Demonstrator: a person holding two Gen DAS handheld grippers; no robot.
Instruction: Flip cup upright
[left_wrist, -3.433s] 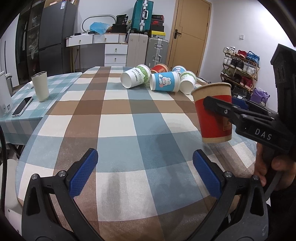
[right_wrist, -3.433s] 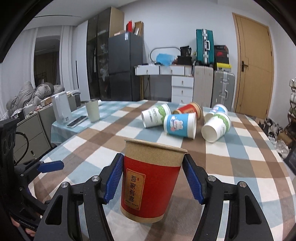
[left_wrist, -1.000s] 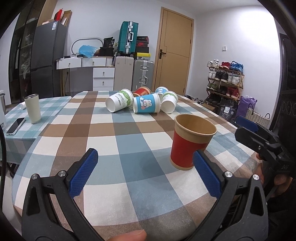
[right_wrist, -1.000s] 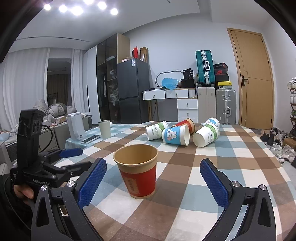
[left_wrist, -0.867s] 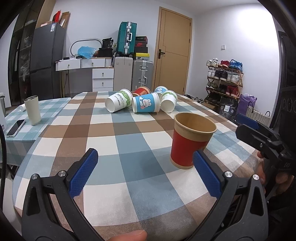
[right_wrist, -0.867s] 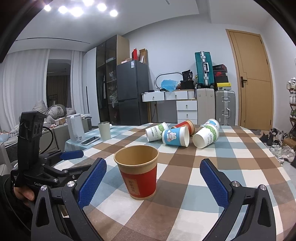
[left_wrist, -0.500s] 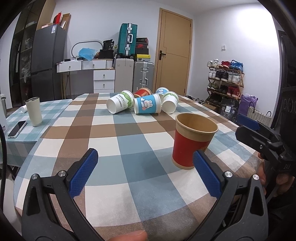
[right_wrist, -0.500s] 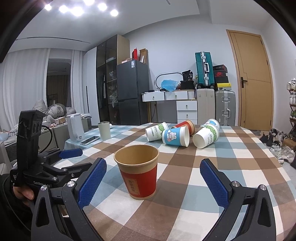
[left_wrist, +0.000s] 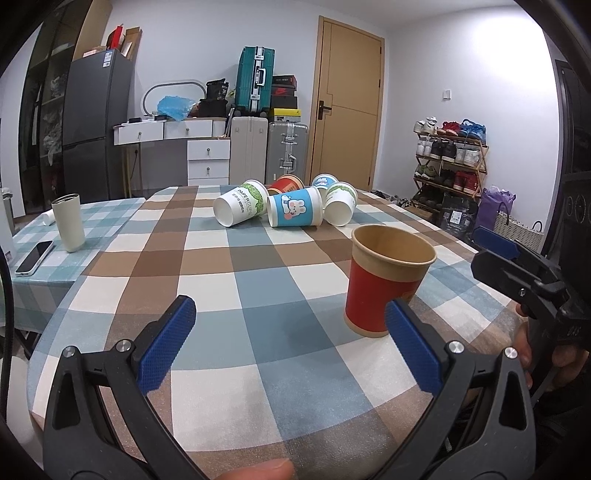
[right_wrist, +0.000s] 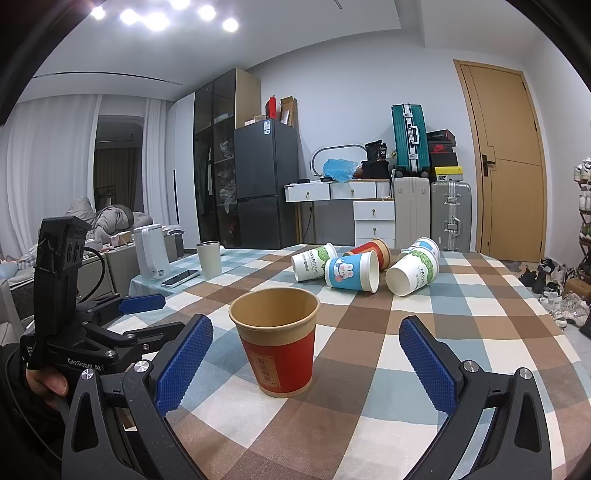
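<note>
The red paper cup (right_wrist: 276, 341) stands upright at lower centre of the right wrist view on the checked tablecloth (right_wrist: 461, 317), mouth up, axis vertical, interior empty. Both the right gripper (right_wrist: 301, 354) and the left gripper (left_wrist: 291, 339) are spread wide, clear of it. Five cups (right_wrist: 364, 264) lie tipped behind.

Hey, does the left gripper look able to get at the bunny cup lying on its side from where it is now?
Probably yes: the left gripper is open, and bare tablecloth lies between it and the bunny cup; the upright red cup stands off to its right.
</note>
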